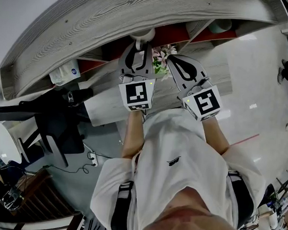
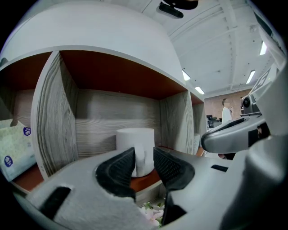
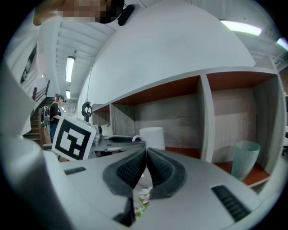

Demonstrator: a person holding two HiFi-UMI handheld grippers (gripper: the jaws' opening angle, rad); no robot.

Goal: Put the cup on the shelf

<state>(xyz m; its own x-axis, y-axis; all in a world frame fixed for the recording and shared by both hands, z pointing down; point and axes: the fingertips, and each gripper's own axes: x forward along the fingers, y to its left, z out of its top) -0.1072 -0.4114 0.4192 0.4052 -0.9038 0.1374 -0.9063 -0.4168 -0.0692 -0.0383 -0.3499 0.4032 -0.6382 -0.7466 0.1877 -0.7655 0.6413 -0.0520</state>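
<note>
The white cup (image 2: 135, 147) stands upright on the red-brown floor of the shelf (image 2: 108, 114), in the compartment between two wood-grain dividers, with its handle turned towards us. The left gripper (image 2: 144, 155) is level with it. Its jaws are spread, with the cup's handle in the gap between the ribbed pads, and we see a sliver of space on either side, so we judge that the pads are not pressing on it. The cup appears to rest on the shelf by its own weight.

The right gripper (image 3: 146, 155) hangs just beside the left one, in front of the shelf. Its jaws are pressed together with nothing between them.

Further out, a pale green tumbler (image 3: 245, 158) sits in the next compartment to the right, a tissue pack (image 2: 13, 148) lies in the one to the left, and small flowers (image 3: 143, 195) show below the grippers.

By our reading the placing itself is done. What is left is to draw the left gripper straight back without catching the handle.
</note>
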